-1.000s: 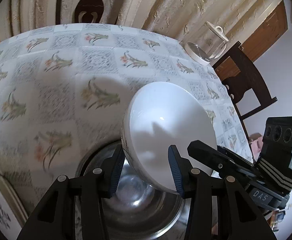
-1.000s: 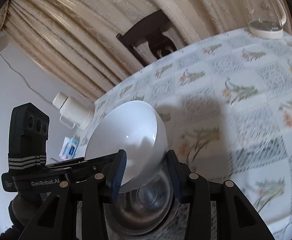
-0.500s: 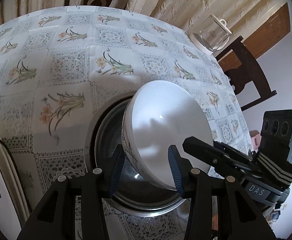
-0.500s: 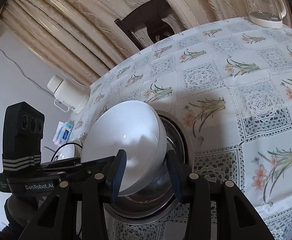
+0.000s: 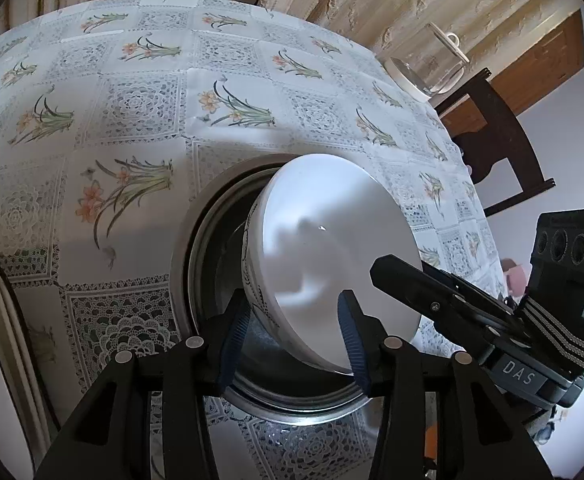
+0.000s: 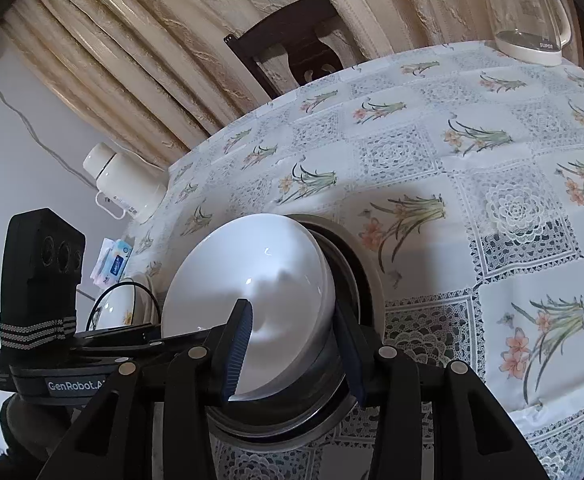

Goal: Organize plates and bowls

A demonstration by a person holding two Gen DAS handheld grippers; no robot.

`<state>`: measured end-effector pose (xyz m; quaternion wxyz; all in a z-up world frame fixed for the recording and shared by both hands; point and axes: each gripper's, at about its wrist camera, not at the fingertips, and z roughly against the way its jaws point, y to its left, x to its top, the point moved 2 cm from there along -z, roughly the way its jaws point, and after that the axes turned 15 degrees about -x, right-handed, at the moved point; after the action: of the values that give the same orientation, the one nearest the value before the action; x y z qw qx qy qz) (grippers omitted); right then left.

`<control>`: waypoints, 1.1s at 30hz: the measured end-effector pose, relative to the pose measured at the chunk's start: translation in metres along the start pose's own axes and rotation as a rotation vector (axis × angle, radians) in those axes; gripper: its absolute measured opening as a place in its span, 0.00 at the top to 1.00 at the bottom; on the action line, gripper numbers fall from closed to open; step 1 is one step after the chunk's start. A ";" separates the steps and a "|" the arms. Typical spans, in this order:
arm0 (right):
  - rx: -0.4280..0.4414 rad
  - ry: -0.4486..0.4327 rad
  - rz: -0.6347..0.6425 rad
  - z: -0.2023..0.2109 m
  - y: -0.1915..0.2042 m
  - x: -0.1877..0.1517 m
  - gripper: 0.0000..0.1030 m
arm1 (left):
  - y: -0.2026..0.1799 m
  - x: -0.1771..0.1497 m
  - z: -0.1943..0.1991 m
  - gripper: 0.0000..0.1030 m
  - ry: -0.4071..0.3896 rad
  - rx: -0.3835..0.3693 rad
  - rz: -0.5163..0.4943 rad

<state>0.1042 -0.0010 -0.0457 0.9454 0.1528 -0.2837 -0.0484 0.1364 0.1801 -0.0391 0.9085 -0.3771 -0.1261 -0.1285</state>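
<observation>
- My left claw (image 5: 292, 340) grips the near rim of the white bowl (image 5: 332, 256), one pad outside the wall and one inside; my right claw (image 6: 294, 350) clamps the opposite rim the same way.
- A second ago the bowl hung tilted above the steel bowl (image 5: 212, 240), with the cloth behind it blurred by motion. Now the picture is sharp and the white bowl sits lower, its base inside the steel rim.
- I judge the carry is over and the nesting step nearly done. From the left wrist view I cannot tell whether the white bowl's base touches the steel floor yet.
- It is tilted, so I would level it before loosening either claw; let go early and it could rock or clatter against the metal.
- The steel bowl rests on the floral cloth of the counter (image 6: 492, 184), in the near part of both views.
- To the left, by my left claw, a plate (image 6: 120, 304) waits, likely a later item.
- A glass kettle (image 6: 528, 12) stands at the far edge, well apart.
</observation>
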 end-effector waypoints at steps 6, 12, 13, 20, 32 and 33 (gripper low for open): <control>-0.006 -0.012 0.005 -0.001 0.001 0.000 0.55 | -0.001 -0.001 0.000 0.51 0.009 -0.019 0.009; 0.002 -0.014 0.005 0.000 0.003 0.000 0.51 | 0.000 0.000 0.005 0.48 0.007 -0.044 0.022; 0.008 -0.012 0.000 -0.001 0.003 0.001 0.51 | 0.000 0.000 0.006 0.48 0.005 -0.048 0.024; 0.016 -0.046 -0.022 0.009 -0.002 0.004 0.43 | 0.006 0.003 0.019 0.41 -0.034 -0.050 0.031; 0.025 -0.059 -0.039 0.011 -0.002 0.001 0.41 | -0.001 -0.006 0.029 0.41 -0.081 -0.024 -0.028; 0.026 -0.061 -0.038 0.012 -0.002 0.001 0.41 | -0.002 -0.007 0.031 0.41 -0.090 -0.017 -0.035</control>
<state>0.0987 -0.0059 -0.0365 0.9331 0.1690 -0.3101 -0.0671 0.1248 0.2017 -0.0187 0.8962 -0.3881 -0.1722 -0.1282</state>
